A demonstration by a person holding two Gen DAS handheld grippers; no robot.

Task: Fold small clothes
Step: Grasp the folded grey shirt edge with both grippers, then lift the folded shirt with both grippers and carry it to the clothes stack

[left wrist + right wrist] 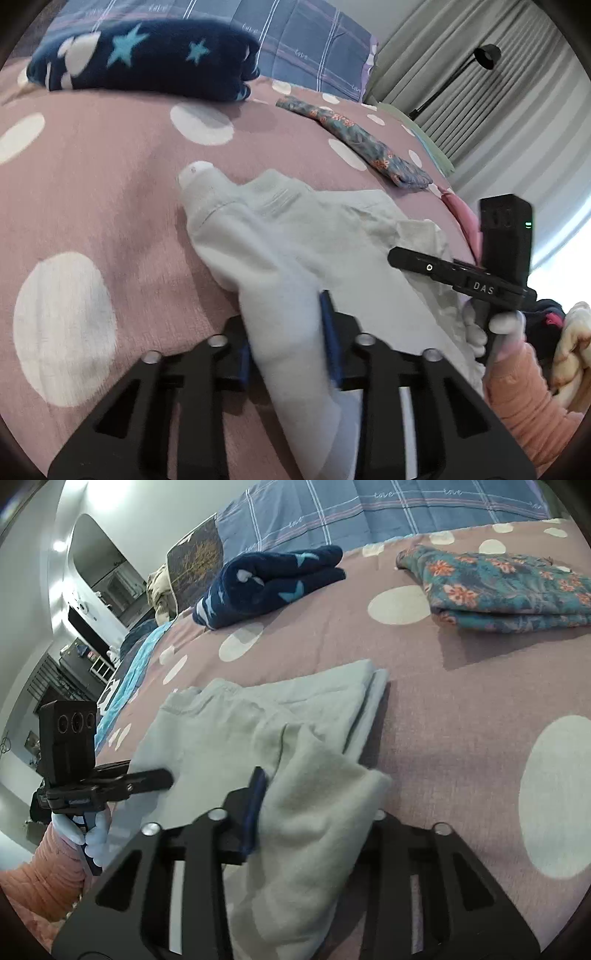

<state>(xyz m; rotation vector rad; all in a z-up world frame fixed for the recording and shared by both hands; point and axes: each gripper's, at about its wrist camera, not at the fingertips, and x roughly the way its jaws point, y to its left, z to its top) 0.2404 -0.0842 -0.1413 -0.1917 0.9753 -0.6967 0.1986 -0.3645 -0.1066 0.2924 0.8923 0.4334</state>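
A pale grey-white small garment (332,236) lies partly folded on the pink polka-dot bedspread (92,177). At the bottom of the left wrist view, my left gripper (284,325) is shut on a raised fold of it, with cloth filling the gap between the blue pads (330,332). The right gripper (406,260) reaches over the garment's right side, held by a gloved hand. In the right wrist view the same garment (229,720) lies ahead. My right gripper (317,797) is shut on a bunched corner that drapes over and hides its right finger. The left gripper (162,777) rests at the garment's left edge.
A folded navy blanket with stars (147,59) (269,583) and a folded teal floral garment (369,147) (509,590) lie farther back on the bed. A blue plaid quilt (369,513) lies behind them. Curtains and a black lamp (484,55) stand beyond the bed's edge.
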